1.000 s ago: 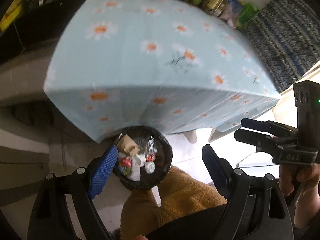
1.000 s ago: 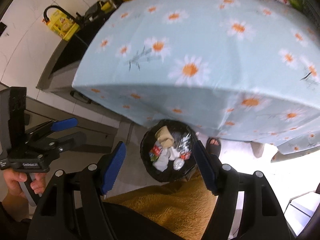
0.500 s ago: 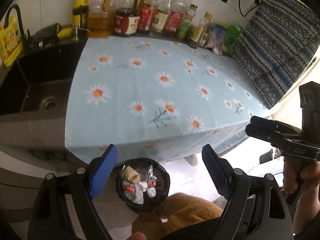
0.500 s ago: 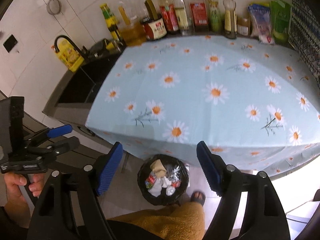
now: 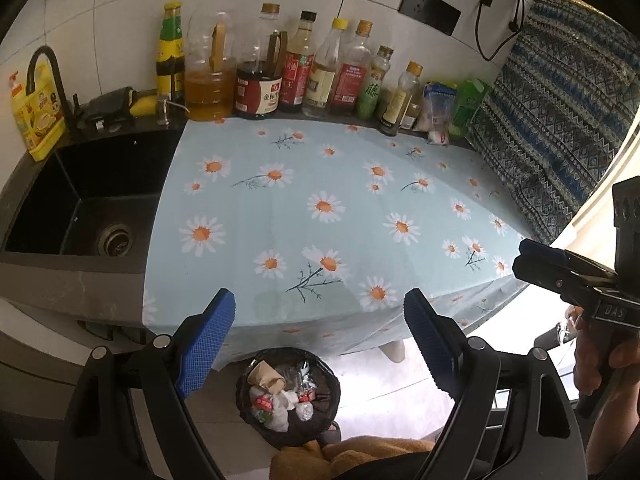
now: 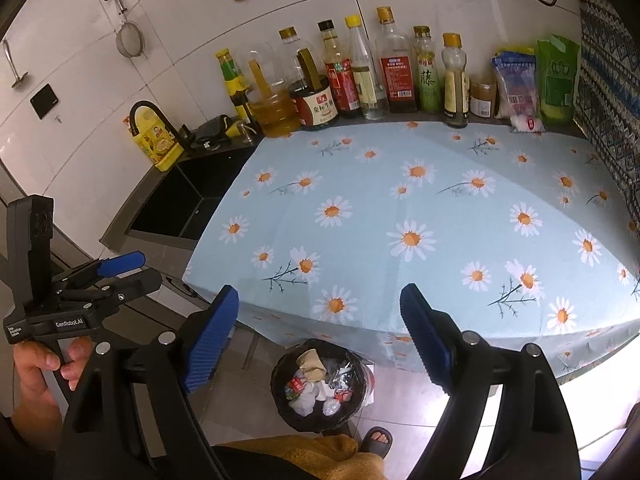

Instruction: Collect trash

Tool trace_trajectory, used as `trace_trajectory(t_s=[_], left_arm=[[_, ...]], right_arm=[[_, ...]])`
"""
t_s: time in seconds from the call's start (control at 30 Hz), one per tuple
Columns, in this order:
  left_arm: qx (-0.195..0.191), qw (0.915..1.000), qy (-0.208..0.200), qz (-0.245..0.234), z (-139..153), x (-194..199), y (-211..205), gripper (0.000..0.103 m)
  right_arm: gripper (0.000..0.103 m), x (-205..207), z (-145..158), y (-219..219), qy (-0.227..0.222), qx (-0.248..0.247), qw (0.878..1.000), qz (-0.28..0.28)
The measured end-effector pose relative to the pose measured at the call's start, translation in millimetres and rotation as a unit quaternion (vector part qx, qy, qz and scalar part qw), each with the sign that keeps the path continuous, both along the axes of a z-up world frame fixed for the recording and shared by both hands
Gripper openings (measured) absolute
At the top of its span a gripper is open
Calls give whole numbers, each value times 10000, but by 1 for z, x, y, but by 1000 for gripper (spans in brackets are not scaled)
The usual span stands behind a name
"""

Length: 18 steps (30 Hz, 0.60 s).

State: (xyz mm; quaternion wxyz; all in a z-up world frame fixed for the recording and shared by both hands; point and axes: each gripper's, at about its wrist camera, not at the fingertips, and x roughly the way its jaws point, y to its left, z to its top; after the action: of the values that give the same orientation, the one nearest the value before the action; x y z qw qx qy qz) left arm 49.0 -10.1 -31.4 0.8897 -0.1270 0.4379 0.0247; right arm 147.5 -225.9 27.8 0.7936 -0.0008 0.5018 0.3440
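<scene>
— How are the two grippers held, and is anything gripped?

— Both are seen spread wide with nothing between the blue pads. The left gripper (image 5: pixel 318 344) is held above the near edge of the counter, and the right gripper (image 6: pixel 318 338) is held likewise, just beside it. Each is also caught in the other's view: the right one at the right border (image 5: pixel 560 270), the left one at the left border (image 6: pixel 112 276), gripped by a hand (image 6: pixel 38 368).

— Where is the trash found relative to them?

— The trash (image 5: pixel 280 394) is gathered in a black-lined bin (image 5: pixel 290 396) on the floor, below the near edge of the counter and nearer than the fingertips. In the left view it is framed low between the two fingers; in the right view the bin (image 6: pixel 320 386) is framed the same way, with crumpled brown paper (image 6: pixel 312 360), white wads and red wrappers inside. A sandalled foot (image 6: pixel 376 438) is seen just beside it.

— And farther off?

— The counter is covered by a daisy-print tablecloth (image 5: pixel 320 208). A black sink (image 5: pixel 92 200) is set at its left end. Along the far edge a row of bottles (image 5: pixel 296 68) is lined against the tiled wall, with packets (image 6: pixel 536 84) at the far right corner.
</scene>
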Motion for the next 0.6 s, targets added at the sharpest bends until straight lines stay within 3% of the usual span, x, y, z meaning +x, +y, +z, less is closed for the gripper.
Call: trace_trajectory(t_s=[0.6], left_arm=[[244, 9995, -167, 104, 20, -1, -14, 84]], right_arm=[[85, 2, 14, -16, -230, 120, 9997, -34]])
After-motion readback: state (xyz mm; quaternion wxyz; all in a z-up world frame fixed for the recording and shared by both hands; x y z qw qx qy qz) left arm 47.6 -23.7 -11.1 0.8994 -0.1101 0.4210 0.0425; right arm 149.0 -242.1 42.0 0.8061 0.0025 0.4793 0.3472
